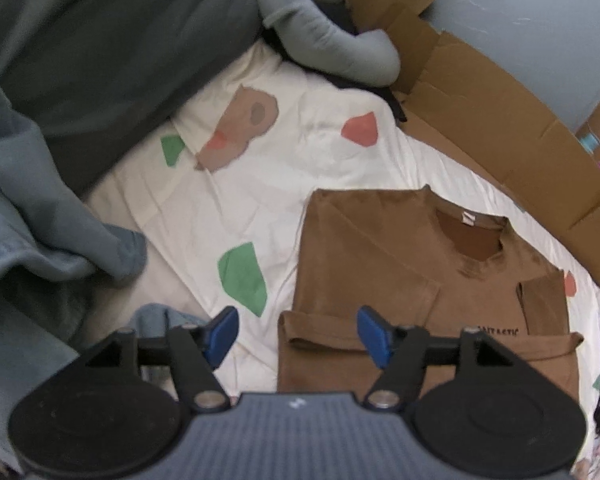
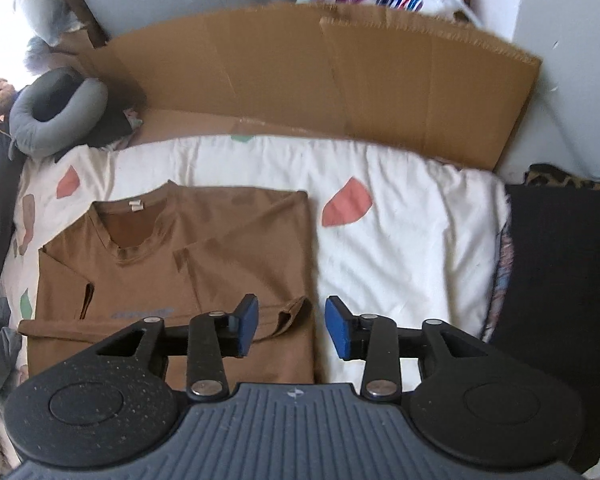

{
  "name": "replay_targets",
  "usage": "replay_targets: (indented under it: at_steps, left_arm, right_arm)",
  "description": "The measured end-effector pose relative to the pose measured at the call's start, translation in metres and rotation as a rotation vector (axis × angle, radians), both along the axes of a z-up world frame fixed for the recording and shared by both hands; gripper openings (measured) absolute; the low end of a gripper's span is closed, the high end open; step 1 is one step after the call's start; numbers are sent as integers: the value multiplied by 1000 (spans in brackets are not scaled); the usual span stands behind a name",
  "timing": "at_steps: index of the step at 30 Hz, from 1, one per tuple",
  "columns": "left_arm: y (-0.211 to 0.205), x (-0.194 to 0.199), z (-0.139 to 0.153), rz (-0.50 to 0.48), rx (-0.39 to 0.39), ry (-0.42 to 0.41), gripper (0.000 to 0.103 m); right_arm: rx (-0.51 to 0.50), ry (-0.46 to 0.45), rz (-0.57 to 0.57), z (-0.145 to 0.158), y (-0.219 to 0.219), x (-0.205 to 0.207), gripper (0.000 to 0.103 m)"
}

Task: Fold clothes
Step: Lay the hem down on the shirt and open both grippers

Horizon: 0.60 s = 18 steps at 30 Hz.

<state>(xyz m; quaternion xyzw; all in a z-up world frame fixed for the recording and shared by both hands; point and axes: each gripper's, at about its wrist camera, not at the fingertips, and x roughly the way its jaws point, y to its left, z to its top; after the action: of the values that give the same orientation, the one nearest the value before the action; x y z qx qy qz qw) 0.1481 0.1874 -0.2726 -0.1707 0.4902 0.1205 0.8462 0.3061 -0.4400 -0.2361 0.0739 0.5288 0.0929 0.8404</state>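
1. One brown T-shirt (image 1: 384,264) lies flat on the white bed sheet (image 1: 260,200), in the lower right of the left wrist view and the lower left of the right wrist view (image 2: 220,248). Its neck opening points toward the top of the frame, both sleeves are folded in over the chest, and the bottom hem is turned up into a band across the front.
2. One small white label (image 1: 467,219) sits inside the collar; some dark print shows on the chest, too blurred to read.
3. The left tongs (image 1: 298,336) are open – two blue pads wide apart, nothing between them. They sit above the T-shirt's lower left corner, one pad over the sheet and one over the brown cloth.
4. The right tongs (image 2: 291,328) are also open and empty, with a narrower gap. The left pad is over the folded sleeve cuff, the right pad over bare sheet just past the T-shirt's right edge.
5. The sheet carries coloured patches – in the left wrist view, two green, two clear red and one tan with a smaller red bit on it.
6. One grey neck pillow (image 1: 320,32) lies at the top of the left wrist view, at the upper left in the right wrist view (image 2: 56,108).
7. Flattened cardboard (image 2: 320,80) stands behind the bed.
8. A blue-grey garment (image 1: 40,216) is heaped at the left edge of the left wrist view.
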Motion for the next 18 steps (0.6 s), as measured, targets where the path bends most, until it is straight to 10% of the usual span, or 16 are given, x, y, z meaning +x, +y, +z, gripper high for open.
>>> replay_targets:
  at_steps: [18]
  left_arm:
    - [-27,-3,38,-2,56,21,87]
  right_arm:
    - [80,-15,37,-34,-23,-9,55]
